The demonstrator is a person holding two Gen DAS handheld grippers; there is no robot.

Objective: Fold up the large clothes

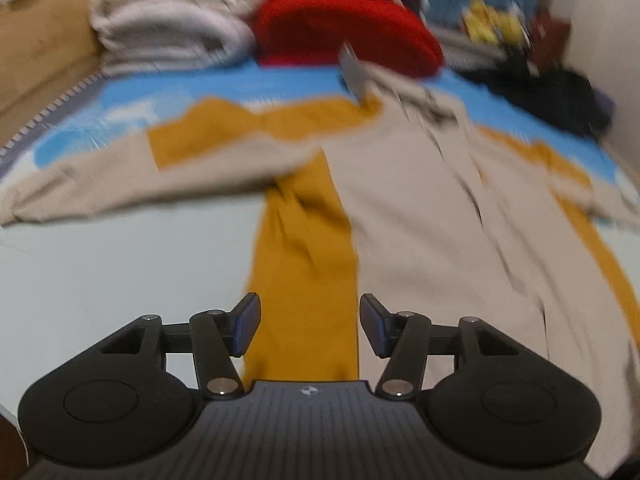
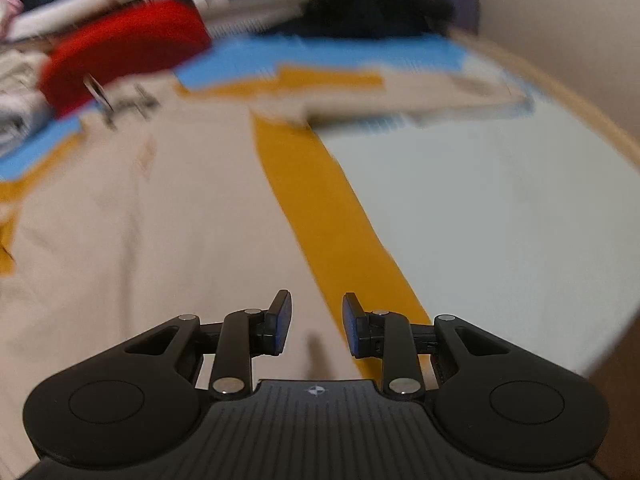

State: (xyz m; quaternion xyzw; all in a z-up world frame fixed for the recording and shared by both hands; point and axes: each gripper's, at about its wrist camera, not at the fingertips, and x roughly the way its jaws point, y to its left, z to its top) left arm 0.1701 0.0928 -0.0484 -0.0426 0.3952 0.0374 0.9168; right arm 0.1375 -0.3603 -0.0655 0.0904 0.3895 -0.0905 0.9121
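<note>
Left wrist view: the left gripper [image 1: 310,330], jaws wide apart and empty, hovers over the beige-and-mustard garment [image 1: 420,208] spread ahead on the pale surface [image 1: 120,272]. The right gripper [image 2: 316,322], also parted and empty, overhangs the same garment's beige panel; red cloth [image 2: 124,48] lies beyond.

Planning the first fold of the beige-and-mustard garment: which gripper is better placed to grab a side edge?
Probably the left gripper: open, with the garment's mustard edge between its fingers. The right gripper, also open, hovers over beige cloth, inside the edge.
</note>
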